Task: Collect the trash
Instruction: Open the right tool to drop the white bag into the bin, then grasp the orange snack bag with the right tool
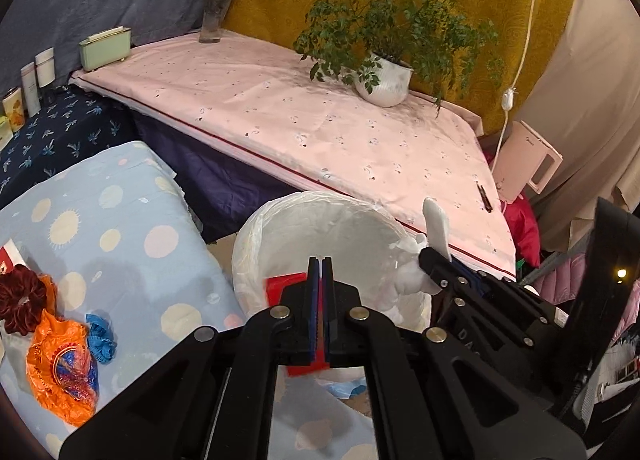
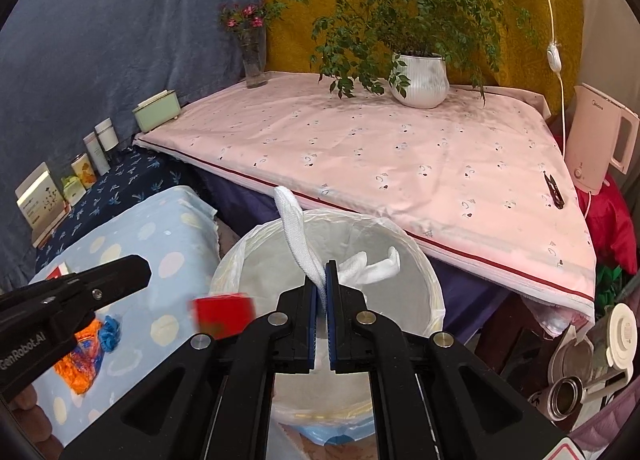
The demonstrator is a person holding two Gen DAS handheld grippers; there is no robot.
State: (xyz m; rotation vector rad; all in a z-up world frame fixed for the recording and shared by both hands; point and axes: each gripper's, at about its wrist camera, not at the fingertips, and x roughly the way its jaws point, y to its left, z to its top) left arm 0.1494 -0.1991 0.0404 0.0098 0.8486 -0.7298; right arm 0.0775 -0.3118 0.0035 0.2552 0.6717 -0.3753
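A bin lined with a white bag (image 1: 256,244) (image 2: 424,276) stands open between the blue dotted bedding and the pink table. My left gripper (image 1: 320,264) (image 2: 148,270) hovers at the bin's near left rim. It is shut on a red packet (image 1: 284,288) (image 2: 224,310), which looks blurred in the right wrist view. My right gripper (image 2: 322,266) (image 1: 434,256) is over the bin mouth, shut on a white cloth strip (image 2: 290,216) (image 1: 436,224) that sticks up and trails into the bin. An orange wrapper (image 1: 60,372) (image 2: 80,364) and a blue crumple (image 1: 100,336) (image 2: 110,332) lie on the bedding.
A dark red scrunchie (image 1: 20,300) lies on the bedding (image 1: 120,228). The pink-covered table (image 2: 400,156) carries a potted plant (image 2: 420,80), a flower vase (image 2: 254,60) and a black clip (image 2: 554,192). A pink kettle (image 2: 600,140) stands right; bottles (image 2: 100,144) line the left wall.
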